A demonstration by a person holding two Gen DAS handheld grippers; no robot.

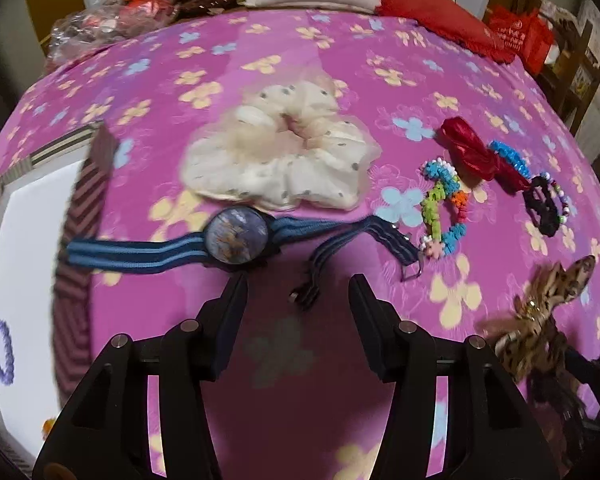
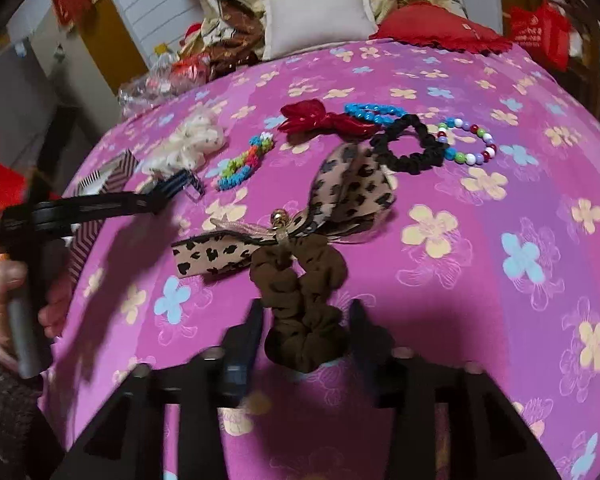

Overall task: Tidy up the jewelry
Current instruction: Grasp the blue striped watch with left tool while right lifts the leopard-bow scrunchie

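1. The left claw (image 1: 298, 286) stands about half open over the bed (image 1: 380, 60) and holds nothing. The watch (image 1: 236, 238) lies just ahead of its tips, the round face ahead of the left finger, the loose buckle end of the strap between the two fingers.
2. The right claw (image 2: 306, 312) is also partly open. The brown scrunchie (image 2: 300, 300) with the leopard-print bow (image 2: 340, 188) sits between its fingers; whether the pads touch the cloth I cannot tell through the blur.
3. Handling, as I judge it: the watch has a hard, probably slippery face and a limp woven strap, so the strap beside the case is the better hold. The scrunchie is soft, light and squashy; take the gathered brown loop, not the floppy bow.
4. Left of the left claw sits an open patterned box (image 1: 84, 184) with a white floor, a small purple ring (image 1: 2, 352) already in it.
5. Beyond the watch lies a cream scrunchie (image 1: 276, 156), close enough to snag. Off to the right are a colourful beaded bracelet (image 1: 444, 208), a red bow (image 1: 472, 152) and a black scrunchie (image 1: 544, 208).
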